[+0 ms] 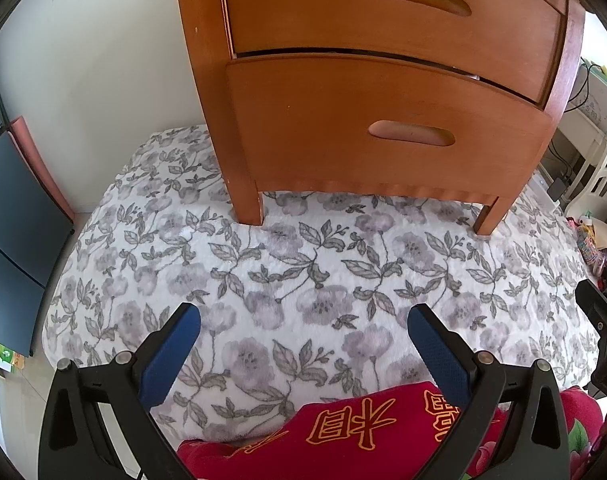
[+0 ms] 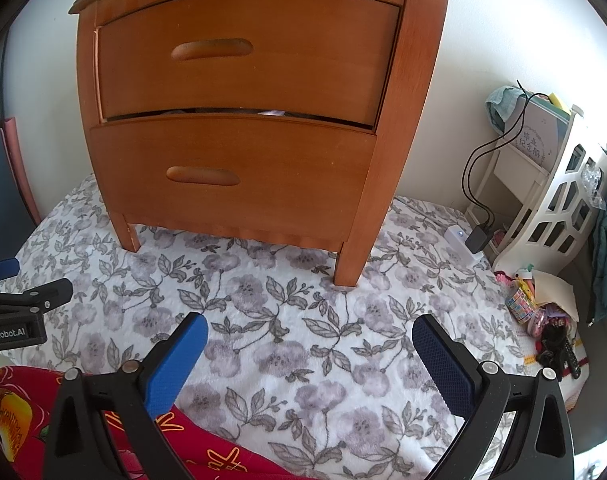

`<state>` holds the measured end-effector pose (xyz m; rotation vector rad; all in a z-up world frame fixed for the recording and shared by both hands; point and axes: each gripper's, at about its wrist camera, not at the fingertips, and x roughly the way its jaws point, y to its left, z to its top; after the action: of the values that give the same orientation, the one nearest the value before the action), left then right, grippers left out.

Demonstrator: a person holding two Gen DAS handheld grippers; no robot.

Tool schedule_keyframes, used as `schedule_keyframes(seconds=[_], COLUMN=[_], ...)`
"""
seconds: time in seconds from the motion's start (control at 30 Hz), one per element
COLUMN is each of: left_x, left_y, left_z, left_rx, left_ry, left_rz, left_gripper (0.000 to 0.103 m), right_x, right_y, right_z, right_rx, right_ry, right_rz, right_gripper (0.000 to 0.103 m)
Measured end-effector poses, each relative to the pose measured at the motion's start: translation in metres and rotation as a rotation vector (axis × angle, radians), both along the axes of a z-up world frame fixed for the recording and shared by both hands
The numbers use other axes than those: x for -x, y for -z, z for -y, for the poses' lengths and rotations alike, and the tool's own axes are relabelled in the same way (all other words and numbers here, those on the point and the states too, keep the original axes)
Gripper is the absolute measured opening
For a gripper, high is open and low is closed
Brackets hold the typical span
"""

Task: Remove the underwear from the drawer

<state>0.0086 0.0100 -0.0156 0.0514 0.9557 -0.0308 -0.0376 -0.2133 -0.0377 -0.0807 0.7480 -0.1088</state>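
A floral blanket [image 2: 303,340] covers the floor across the lower half of both wrist views. On it stands a wooden nightstand [image 2: 403,120] with two drawers, filling the 12 o'clock area. The upper drawer [image 2: 303,52] sits flush. The lower drawer [image 2: 283,160] shows a thin dark gap along its top edge, with a scrap of pale material [image 2: 272,112] visible in it; whether this is the underwear cannot be told, and no garment is otherwise in view.

At 3 o'clock in the right wrist view stands a white lattice shelf unit [image 2: 559,208], with black cables [image 2: 479,168] running down to a charger [image 2: 477,238]. Small clutter [image 2: 539,304] lies at its foot. A red cloth with gold characters [image 1: 363,428] lies at 6 o'clock.

Nothing stands between the grippers and the drawer fronts.

The left gripper [image 1: 303,320] hovers over the blanket, jaws spread wide, gripping nothing. The right gripper [image 2: 309,332] is likewise spread wide and empty, touching nothing.
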Motion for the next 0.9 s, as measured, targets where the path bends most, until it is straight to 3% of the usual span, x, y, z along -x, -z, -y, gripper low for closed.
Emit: schedule_keyframes(seconds=[0.9], left_x=[-0.0017], left_y=[-0.0002], left_z=[-0.0009], left_rx=[0.001], left_ry=[-0.001], left_rz=[-0.002], left_gripper=[0.103], right_x=[-0.0014], right_y=[-0.0002], right_z=[-0.0020], right_rx=[0.002], right_ry=[0.000], right_rz=[-0.006], right_gripper=[0.103])
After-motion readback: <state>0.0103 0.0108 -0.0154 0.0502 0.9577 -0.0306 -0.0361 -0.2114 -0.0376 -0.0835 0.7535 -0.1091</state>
